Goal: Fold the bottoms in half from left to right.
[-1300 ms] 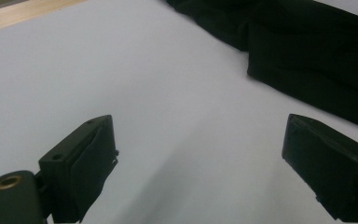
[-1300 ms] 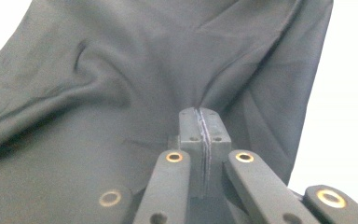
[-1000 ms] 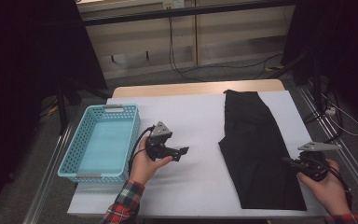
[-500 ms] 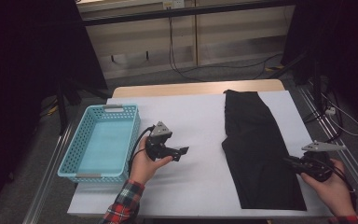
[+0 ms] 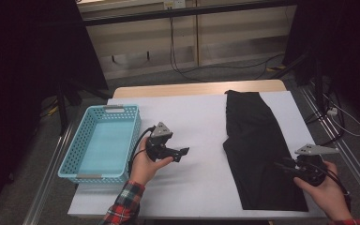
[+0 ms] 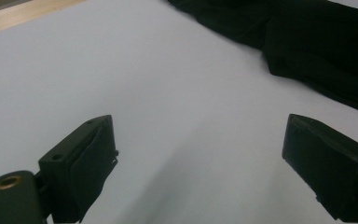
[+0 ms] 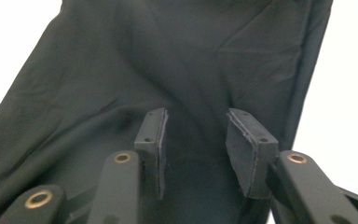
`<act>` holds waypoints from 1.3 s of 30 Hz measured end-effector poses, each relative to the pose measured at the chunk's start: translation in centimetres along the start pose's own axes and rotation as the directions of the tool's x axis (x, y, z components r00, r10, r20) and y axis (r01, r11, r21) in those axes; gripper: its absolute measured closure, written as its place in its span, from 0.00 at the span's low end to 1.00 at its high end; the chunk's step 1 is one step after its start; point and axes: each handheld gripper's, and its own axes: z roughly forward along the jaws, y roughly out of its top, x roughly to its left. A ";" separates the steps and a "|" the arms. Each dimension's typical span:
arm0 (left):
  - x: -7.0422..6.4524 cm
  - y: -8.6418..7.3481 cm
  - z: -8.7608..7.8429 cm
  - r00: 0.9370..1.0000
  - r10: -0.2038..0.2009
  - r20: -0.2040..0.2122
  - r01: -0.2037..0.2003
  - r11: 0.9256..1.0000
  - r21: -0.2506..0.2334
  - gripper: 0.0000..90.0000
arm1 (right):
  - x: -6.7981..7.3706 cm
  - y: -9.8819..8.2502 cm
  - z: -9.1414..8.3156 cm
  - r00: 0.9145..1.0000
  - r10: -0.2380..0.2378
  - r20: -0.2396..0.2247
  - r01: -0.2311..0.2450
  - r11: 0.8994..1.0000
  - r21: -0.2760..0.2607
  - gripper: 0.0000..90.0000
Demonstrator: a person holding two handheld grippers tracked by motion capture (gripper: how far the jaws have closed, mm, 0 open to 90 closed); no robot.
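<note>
A black garment lies flat lengthwise on the right half of the white table. My right gripper hovers at the garment's lower right part and points left across it. In the right gripper view its jaws stand partly apart over the dark cloth; they have just been opening, and nothing is pinched in the right gripper. My left gripper is held over the bare table middle, pointing right. It is wide open and empty, with the garment farther off.
A light blue perforated basket stands at the table's left side, just left of my left hand. The wooden table edge runs along the back. Metal rails and cables lie on the floor to the right.
My right hand has shifted slightly at the garment's lower right. The left hand and the basket have not moved.
</note>
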 end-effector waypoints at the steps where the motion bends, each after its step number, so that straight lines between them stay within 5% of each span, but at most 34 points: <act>1: 0.0 0.0 0.0 1.000 -0.003 0.001 0.003 1.000 0.000 0.11 | 0.1 -0.1 0.0 1.000 -0.004 -0.001 0.004 1.000 0.002 0.68; 23: 0.2 -0.2 0.0 1.000 -0.006 -0.001 0.006 1.000 0.004 0.10 | 1.0 -1.2 0.2 0.998 -0.051 -0.037 0.053 0.997 0.050 0.78; 31: 0.1 -0.2 0.1 1.000 -0.015 0.002 0.015 1.000 0.005 0.10 | 1.2 -1.2 0.2 0.994 -0.091 -0.056 0.094 0.994 0.055 0.98; 39: 0.3 -0.2 -0.1 1.000 -0.006 0.000 0.006 1.000 0.003 0.10 | 1.2 -1.1 0.1 0.994 -0.091 -0.065 0.095 0.994 0.059 1.00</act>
